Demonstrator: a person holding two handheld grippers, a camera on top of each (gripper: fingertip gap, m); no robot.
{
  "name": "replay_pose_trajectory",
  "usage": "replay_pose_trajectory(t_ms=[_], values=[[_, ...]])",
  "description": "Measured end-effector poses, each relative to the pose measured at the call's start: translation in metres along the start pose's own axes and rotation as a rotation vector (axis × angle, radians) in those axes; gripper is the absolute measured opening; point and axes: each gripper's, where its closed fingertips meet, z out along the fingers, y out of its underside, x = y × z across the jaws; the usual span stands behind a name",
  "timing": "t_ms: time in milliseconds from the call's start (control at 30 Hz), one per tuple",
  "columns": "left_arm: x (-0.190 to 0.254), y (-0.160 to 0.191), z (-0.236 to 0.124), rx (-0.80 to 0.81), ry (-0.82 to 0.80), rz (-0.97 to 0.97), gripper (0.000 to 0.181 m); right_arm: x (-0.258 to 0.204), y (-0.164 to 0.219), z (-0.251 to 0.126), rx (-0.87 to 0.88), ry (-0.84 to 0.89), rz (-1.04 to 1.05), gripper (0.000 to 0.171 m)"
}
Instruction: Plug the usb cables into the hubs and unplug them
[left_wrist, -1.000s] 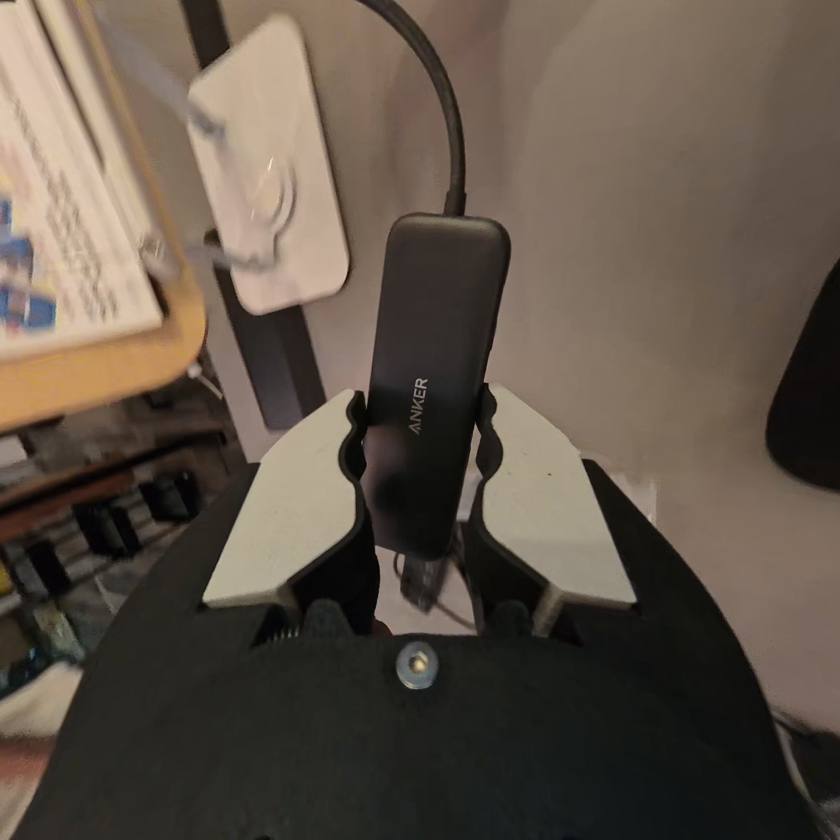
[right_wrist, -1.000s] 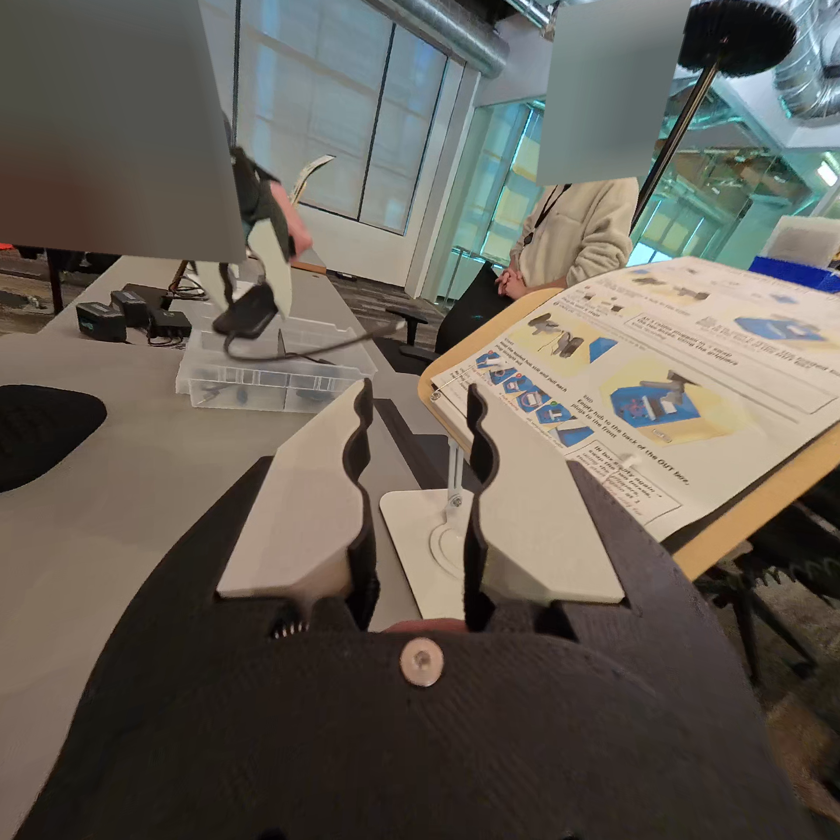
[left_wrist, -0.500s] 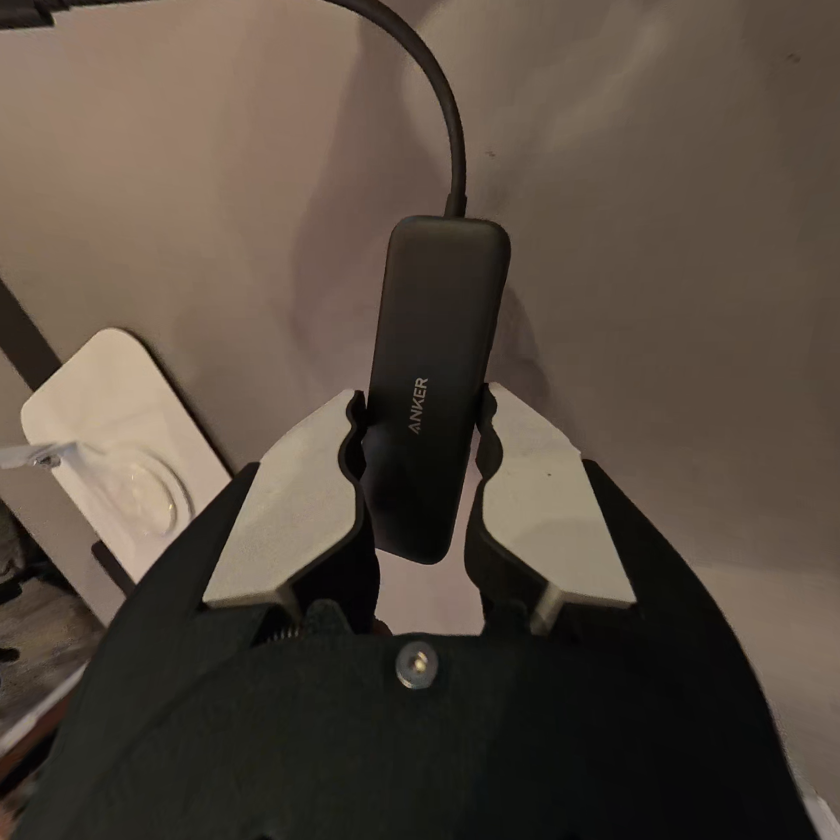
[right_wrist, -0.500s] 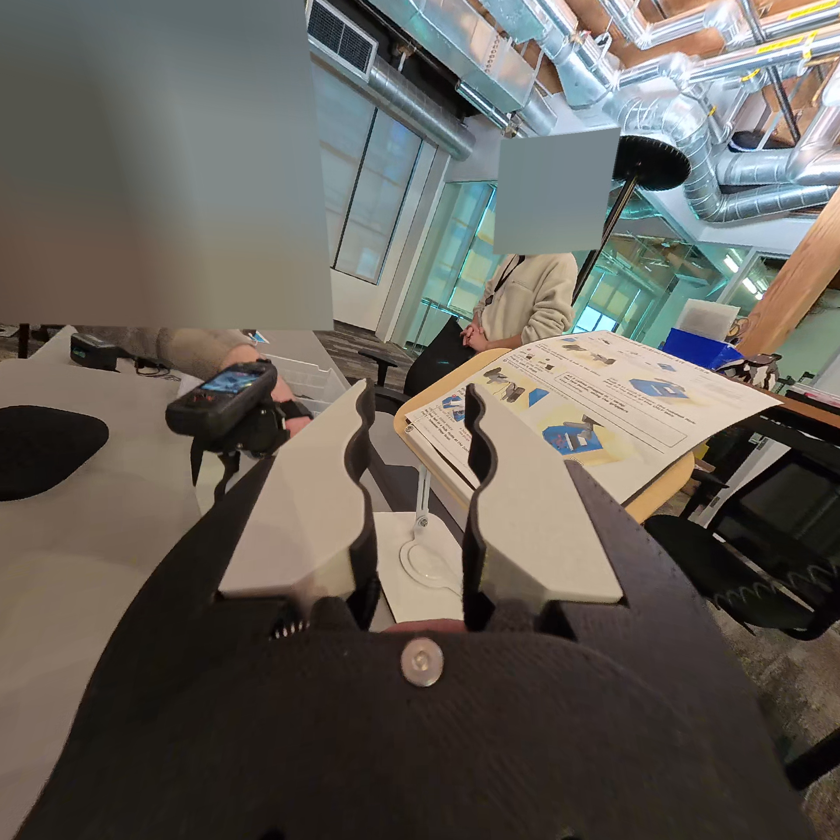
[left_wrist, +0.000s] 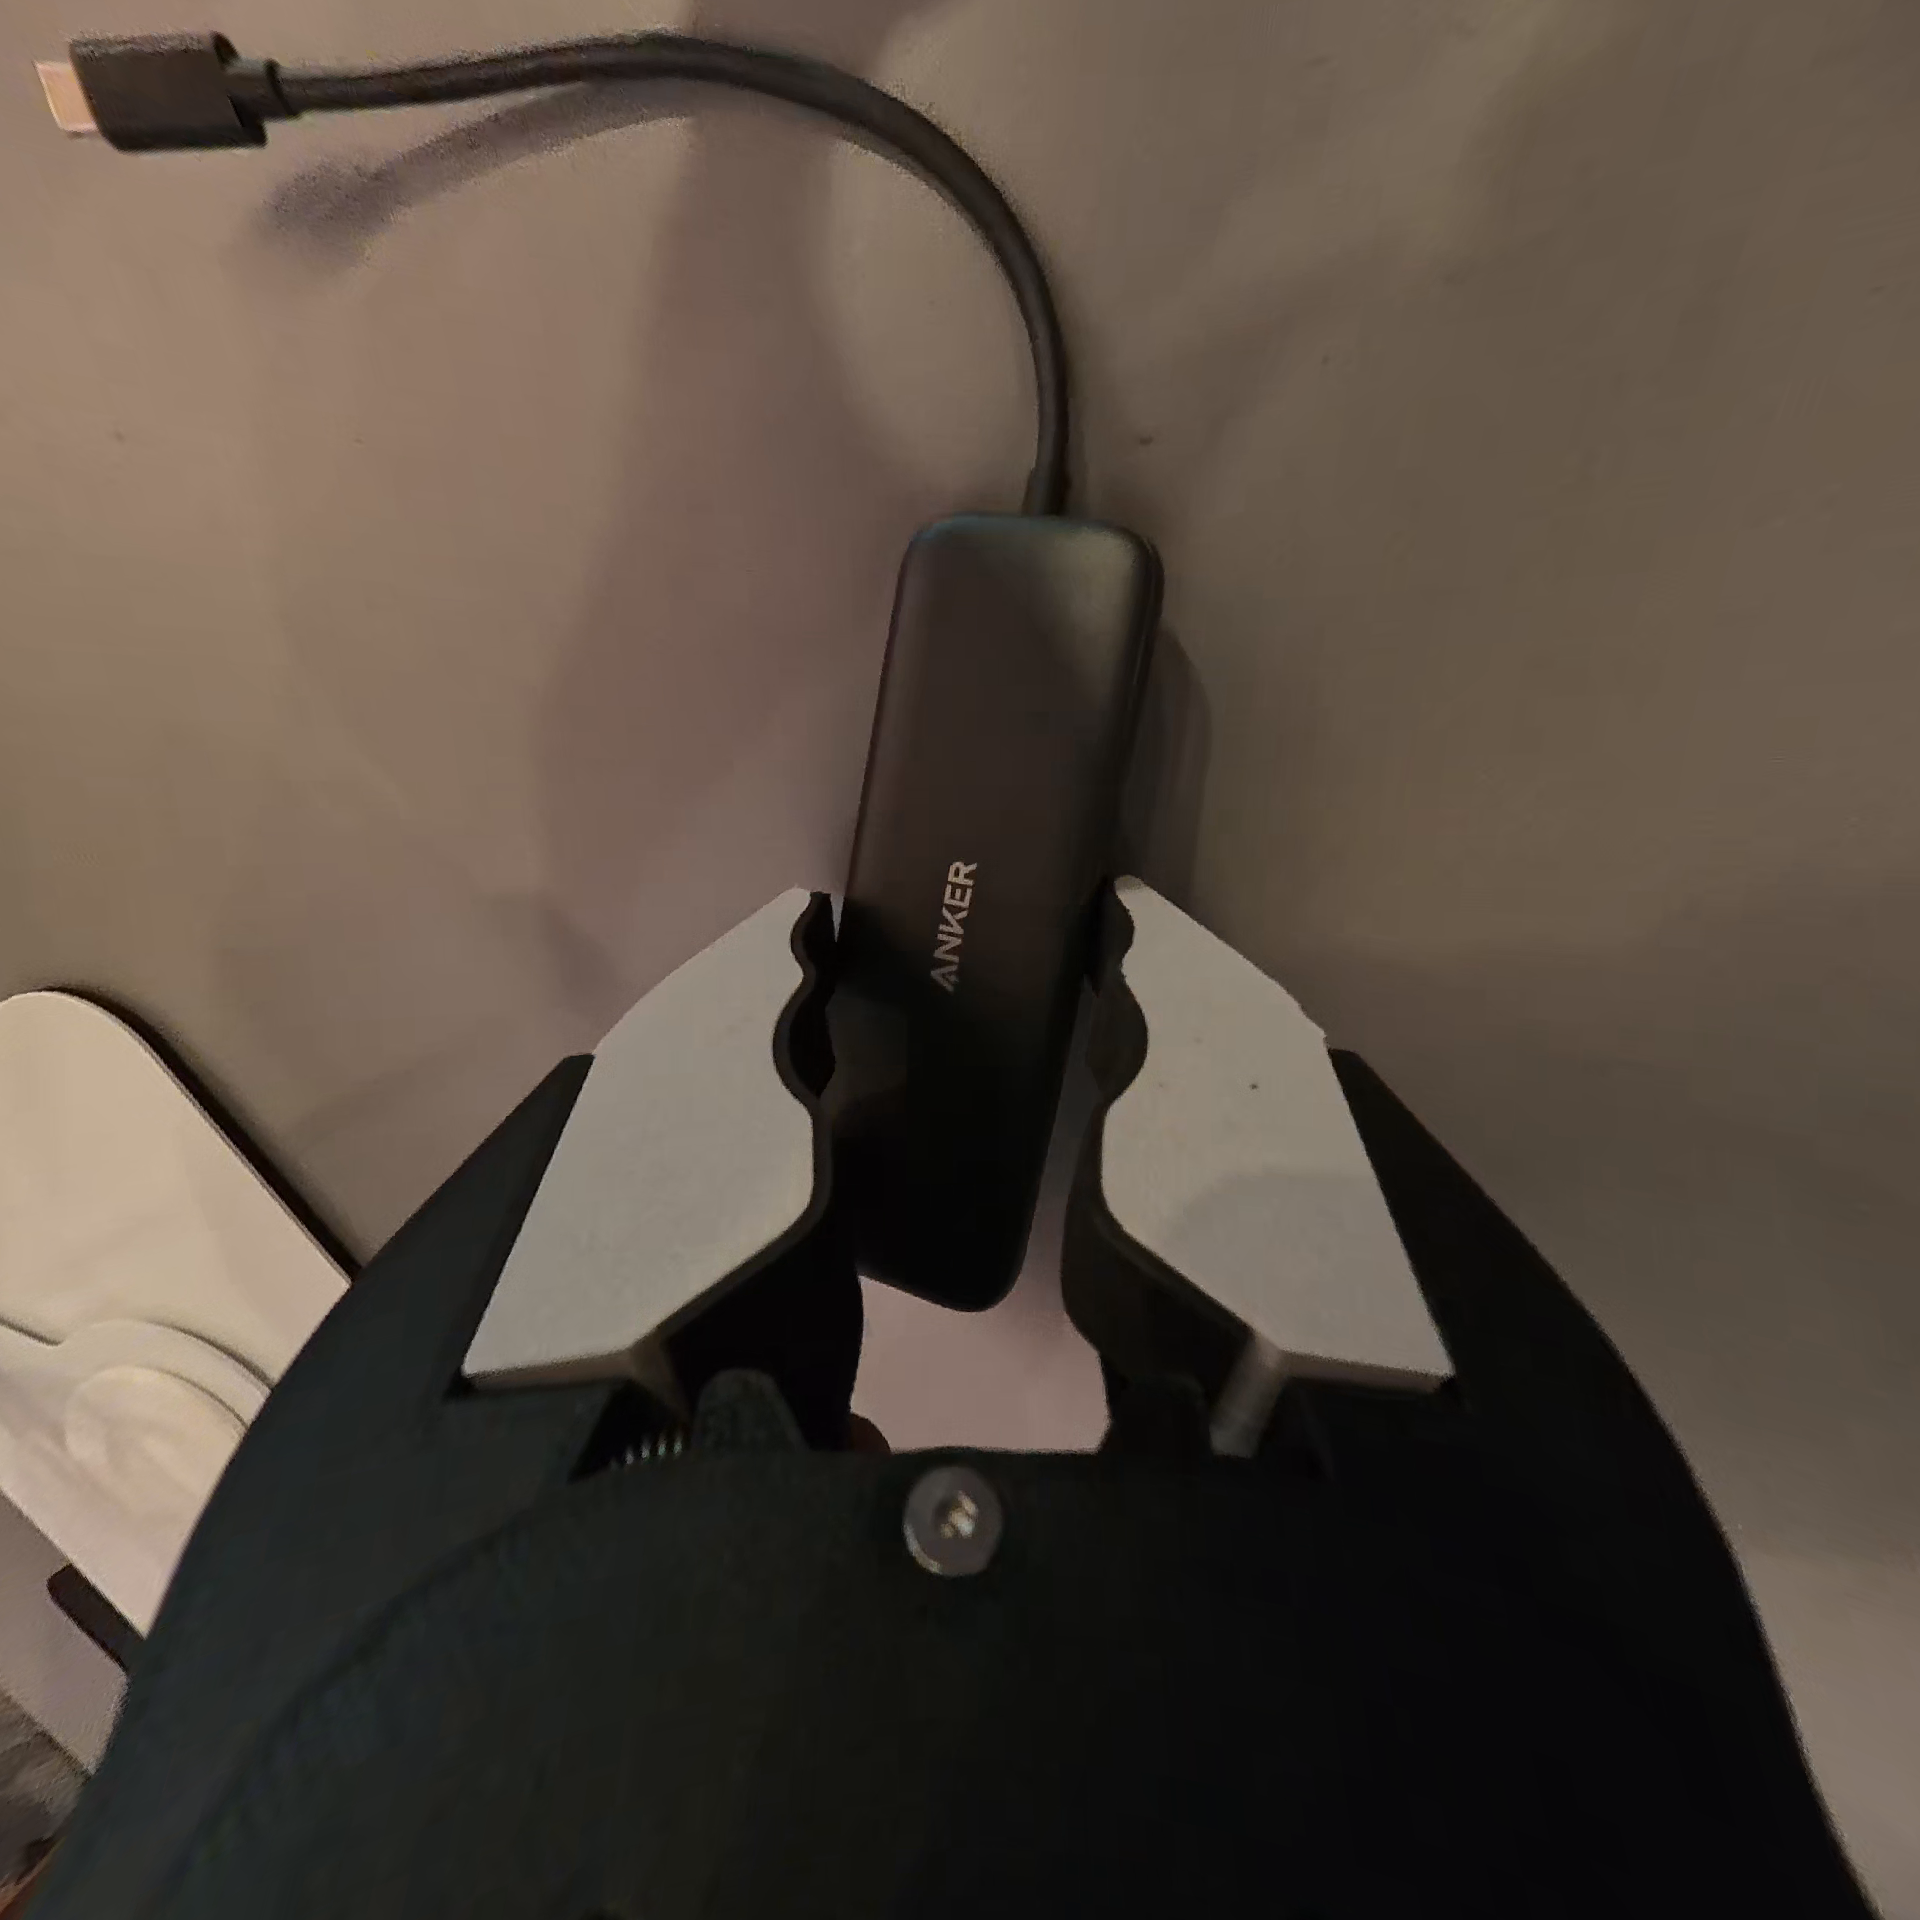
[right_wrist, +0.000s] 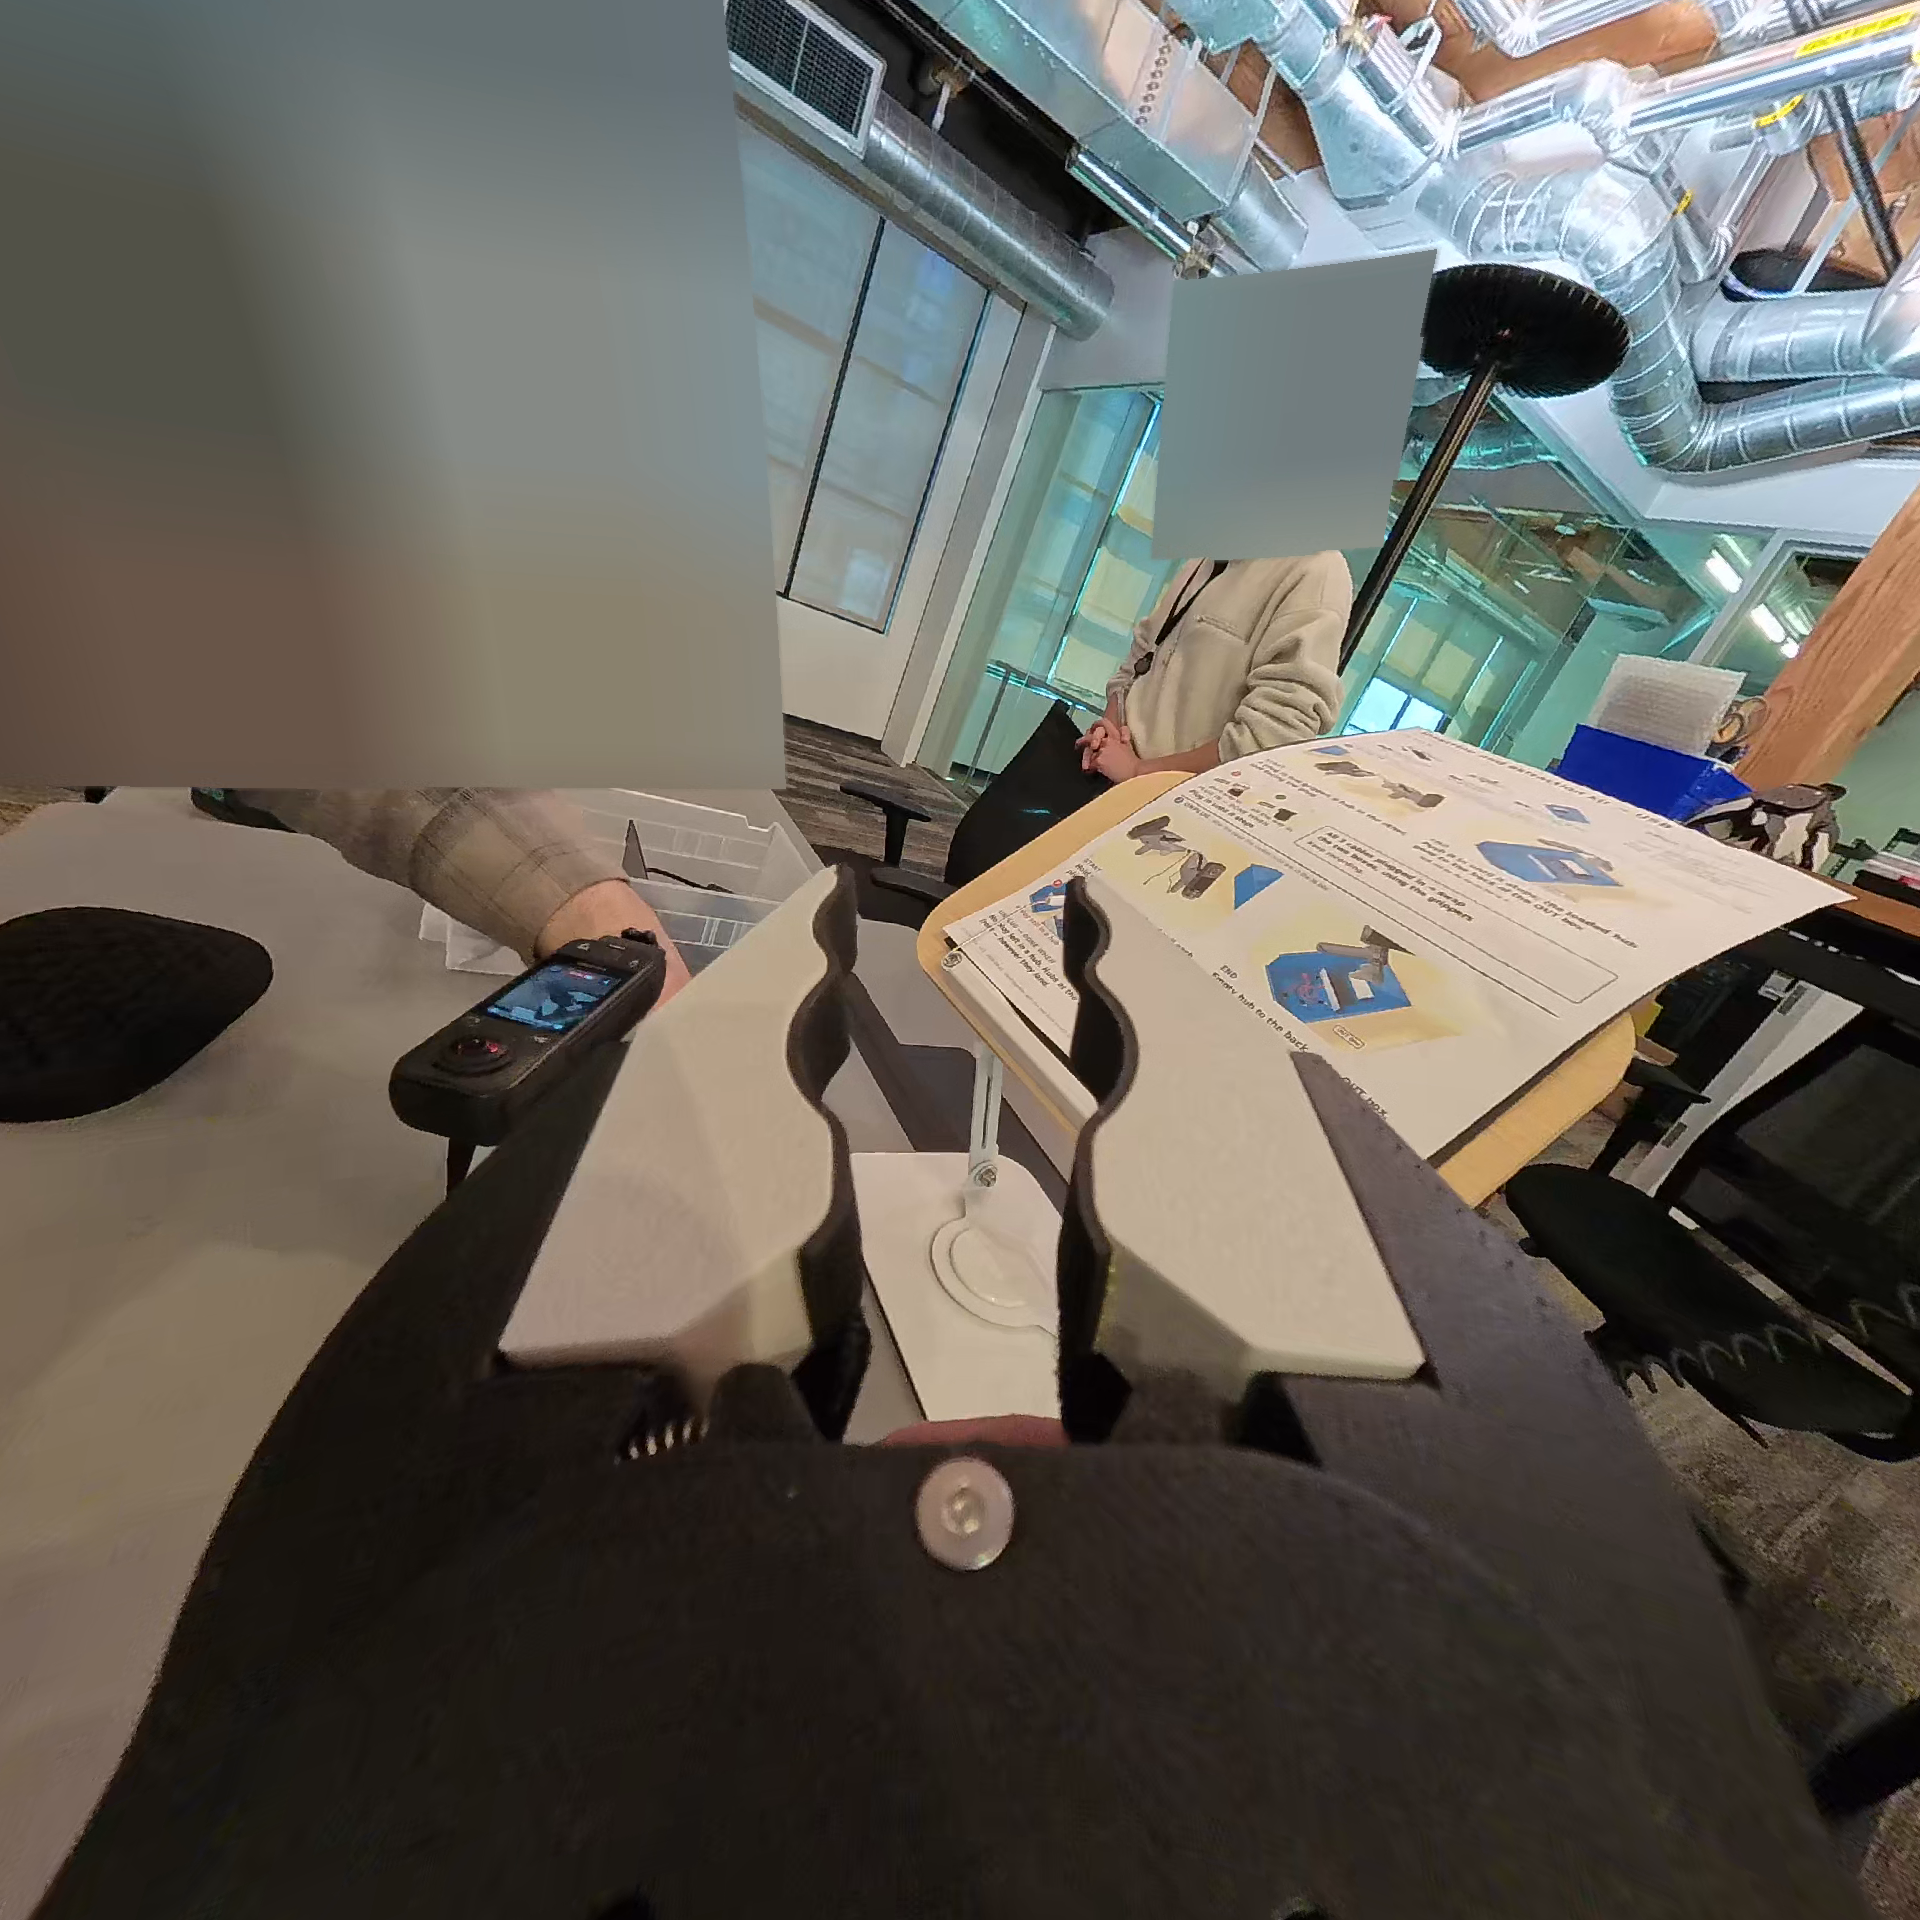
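Grey tabletop (left_wrist: 416, 623) now fills our left view; the stand base (left_wrist: 94, 1247) has slid aside. Left gripper (left_wrist: 961, 914) remains clamped on the hub (left_wrist: 997, 831), lowered toward the table, its cable (left_wrist: 935, 135) trailing unplugged. Right gripper (right_wrist: 961, 904) hangs apart, empty.

Left tool (left_wrist: 966, 935) clamped on both long sides of the black USB hub (left_wrist: 1003, 883), tips pointed down at the table (left_wrist: 1507, 520). Right tool (right_wrist: 961, 1018) raised above the table, fingers parted, holding nothing.
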Motion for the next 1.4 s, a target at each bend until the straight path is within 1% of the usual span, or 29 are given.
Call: replay_pose_trajectory(t_ms=[200,300,500,733,833,900,933,967,1000,1067,1133,1200,1267,1333,1400], values=[[0.005,0.0,0.002,0.007,0.082,-0.031,0.047,-0.001,0.002,0.001,-0.004,-0.013,0.006,0.039],[0.009,0.001,0.003,-0.027,0.144,-0.039,0.047,-0.002,0.003,0.0,-0.003,-0.021,0.01,0.039],[0.01,0.003,0.002,-0.101,0.208,-0.029,0.047,-0.004,0.003,-0.001,-0.001,-0.029,0.01,0.039],[0.01,0.003,0.002,-0.123,0.189,-0.04,0.044,-0.003,0.0,-0.006,0.01,-0.024,0.011,0.039],[0.008,0.003,0.002,-0.122,0.149,-0.052,0.044,-0.002,0.002,-0.004,0.004,-0.023,0.013,0.04],[0.004,0.001,-0.004,-0.083,0.092,-0.089,0.043,-0.003,0.003,-0.003,-0.002,-0.027,0.011,0.04],[0.002,0.001,-0.011,-0.071,0.057,-0.123,0.046,-0.004,0.003,-0.002,-0.001,-0.03,0.012,0.04],[-0.002,0.002,-0.022,-0.07,0.004,-0.157,0.053,-0.004,0.003,-0.001,0.0,-0.034,0.013,0.04],[-0.004,0.0,-0.038,-0.043,-0.057,-0.195,0.058,-0.004,0.003,0.0,0.0,-0.037,0.014,0.04],[-0.008,0.003,-0.076,0.001,-0.217,-0.278,0.06,-0.006,0.005,0.004,-0.006,-0.047,0.016,0.039],[0.0,0.023,-0.124,-0.015,-0.377,-0.345,0.057,-0.008,0.007,0.009,-0.014,-0.058,0.018,0.039],[0.023,0.062,-0.172,-0.069,-0.501,-0.481,0.047,-0.009,0.01,0.015,-0.025,-0.069,0.022,0.039],[0.057,0.112,-0.211,-0.153,-0.575,-0.633,0.046,-0.012,0.013,0.021,-0.032,-0.084,0.026,0.039],[0.097,0.16,-0.237,-0.235,-0.591,-0.768,0.045,-0.015,0.016,0.027,-0.043,-0.099,0.028,0.039],[0.133,0.199,-0.249,-0.285,-0.581,-0.853,0.047,-0.018,0.02,0.032,-0.059,-0.111,0.03,0.039]])
